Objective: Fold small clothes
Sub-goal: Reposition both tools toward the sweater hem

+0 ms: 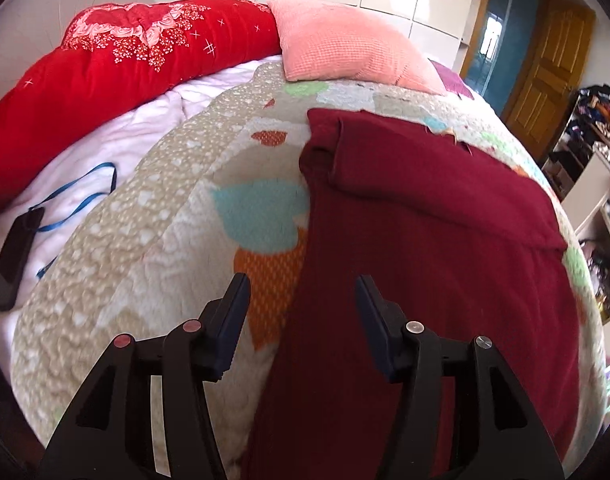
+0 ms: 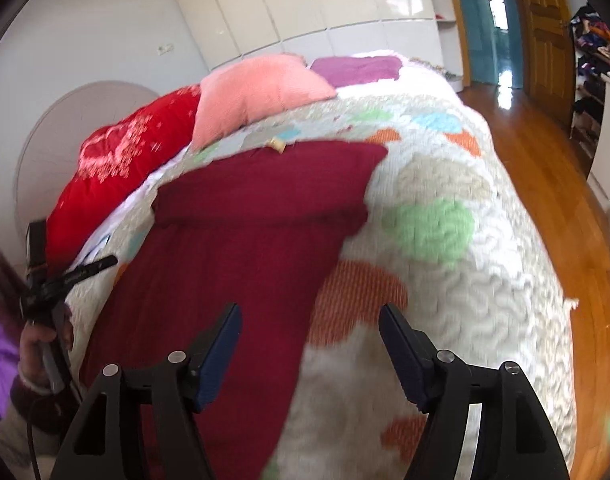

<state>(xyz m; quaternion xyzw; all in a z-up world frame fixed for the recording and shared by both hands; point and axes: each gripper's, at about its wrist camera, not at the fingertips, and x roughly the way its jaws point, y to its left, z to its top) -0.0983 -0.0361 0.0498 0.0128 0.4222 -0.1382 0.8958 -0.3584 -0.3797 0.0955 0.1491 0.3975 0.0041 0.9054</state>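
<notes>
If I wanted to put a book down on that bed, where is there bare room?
Free: the patterned blanket right of the dark red garment, toward the bed's edge, and the strip between garment and white sheet. Crowded: the head end, with red quilt and pink pillow.

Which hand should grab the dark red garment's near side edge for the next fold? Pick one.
Left, probably. The left gripper hangs open with the dark red garment edge between its jaws. The right gripper is open too, but mostly over the blanket.
</notes>
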